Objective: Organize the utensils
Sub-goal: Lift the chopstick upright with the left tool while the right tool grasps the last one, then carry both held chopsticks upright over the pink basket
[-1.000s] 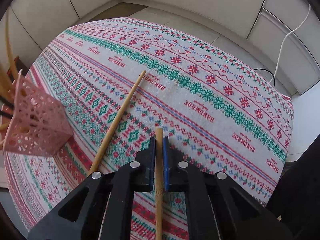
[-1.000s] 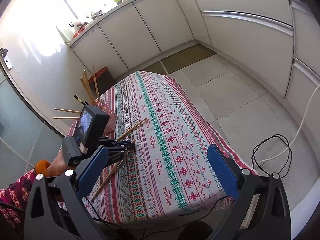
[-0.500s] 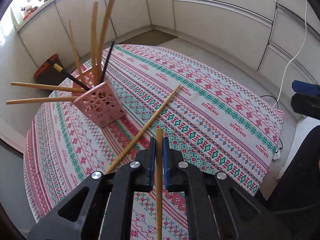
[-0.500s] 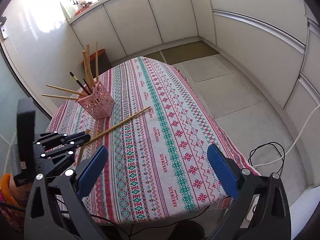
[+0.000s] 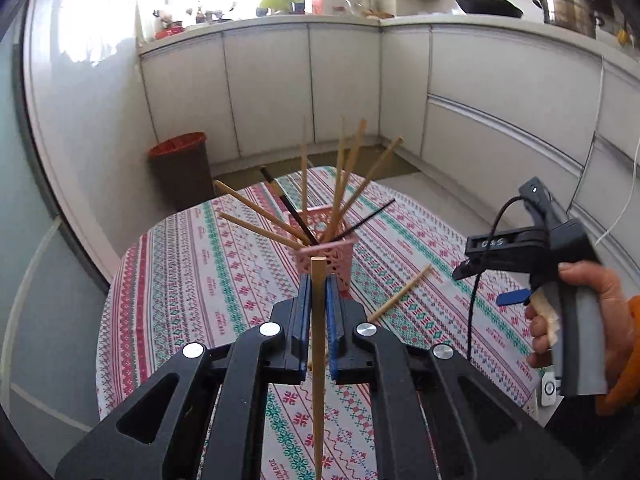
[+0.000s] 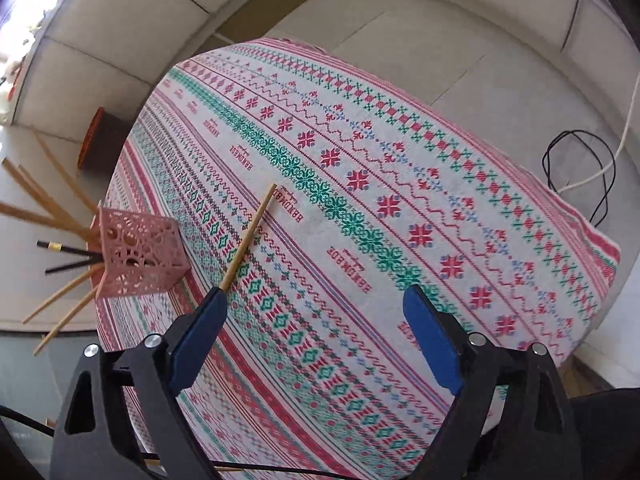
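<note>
My left gripper [image 5: 318,292] is shut on a wooden chopstick [image 5: 318,360], which stands up between its blue pads above the table. Straight ahead of it is the pink lattice holder [image 5: 334,258], with several wooden and black chopsticks fanning out of it. A second wooden chopstick [image 5: 400,294] lies on the cloth right of the holder. In the right wrist view that chopstick [image 6: 250,236] runs up from behind the left finger [image 6: 200,332]. My right gripper [image 6: 316,300] points down over the cloth, wide, its jaws closing with nothing between them. The holder [image 6: 140,256] is to its left.
The patterned tablecloth [image 6: 400,160] covers a small table whose far and right edges drop to a tiled floor. A brown bin with a red rim [image 5: 180,168] stands behind the table. Cables [image 6: 580,176] lie on the floor. A hand [image 5: 592,312] holds the right gripper.
The left gripper has risen and tipped up with its chopstick, and the holder now sits straight ahead. The right gripper has swung down over the lying chopstick, and its jaws have narrowed slightly.
</note>
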`<action>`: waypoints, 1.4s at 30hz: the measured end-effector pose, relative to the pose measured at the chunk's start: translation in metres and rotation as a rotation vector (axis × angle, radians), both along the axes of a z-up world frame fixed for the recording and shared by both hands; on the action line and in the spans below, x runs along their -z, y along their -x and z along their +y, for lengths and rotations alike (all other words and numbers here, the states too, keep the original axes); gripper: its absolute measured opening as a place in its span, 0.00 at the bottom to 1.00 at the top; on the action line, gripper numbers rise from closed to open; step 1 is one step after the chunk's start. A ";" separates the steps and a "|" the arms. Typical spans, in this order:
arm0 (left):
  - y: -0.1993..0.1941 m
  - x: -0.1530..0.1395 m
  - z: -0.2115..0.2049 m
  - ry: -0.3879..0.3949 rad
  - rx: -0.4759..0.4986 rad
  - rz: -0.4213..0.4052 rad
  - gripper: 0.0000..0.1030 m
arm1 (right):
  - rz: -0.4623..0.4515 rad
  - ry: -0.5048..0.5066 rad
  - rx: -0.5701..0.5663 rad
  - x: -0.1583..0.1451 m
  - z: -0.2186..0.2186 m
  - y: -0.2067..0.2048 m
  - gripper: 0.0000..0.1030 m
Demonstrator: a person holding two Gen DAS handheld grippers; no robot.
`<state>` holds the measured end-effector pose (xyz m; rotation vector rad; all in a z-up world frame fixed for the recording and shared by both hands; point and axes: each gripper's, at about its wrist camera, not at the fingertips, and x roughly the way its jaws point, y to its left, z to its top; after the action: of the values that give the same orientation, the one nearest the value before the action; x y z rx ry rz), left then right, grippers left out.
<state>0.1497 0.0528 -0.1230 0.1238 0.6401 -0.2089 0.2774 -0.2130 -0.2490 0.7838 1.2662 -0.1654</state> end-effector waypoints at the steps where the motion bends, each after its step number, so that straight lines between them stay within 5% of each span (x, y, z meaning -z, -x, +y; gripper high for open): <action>1: 0.001 -0.003 0.006 0.012 -0.010 -0.011 0.06 | 0.002 0.010 0.011 0.002 0.005 -0.007 0.79; 17: 0.002 -0.021 0.034 0.125 -0.022 -0.042 0.06 | 0.102 0.372 0.003 0.025 0.065 -0.082 0.53; 19: 0.002 -0.022 0.034 0.128 -0.020 -0.043 0.06 | 0.085 0.397 0.002 0.023 0.068 -0.078 0.17; 22: 0.004 -0.021 0.034 0.123 -0.023 -0.042 0.06 | 0.049 0.345 0.014 0.023 0.064 -0.065 0.08; 29: 0.006 -0.021 0.039 0.169 -0.033 -0.039 0.06 | -0.170 0.151 0.030 0.000 0.021 -0.004 0.05; 42: 0.011 -0.063 0.007 0.212 0.023 -0.128 0.06 | -0.672 0.309 -0.220 -0.173 0.017 0.106 0.05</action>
<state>0.1382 0.0601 -0.0601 -0.0596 0.4863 -0.2873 0.1713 -0.1956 -0.0759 0.3743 0.6557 0.0798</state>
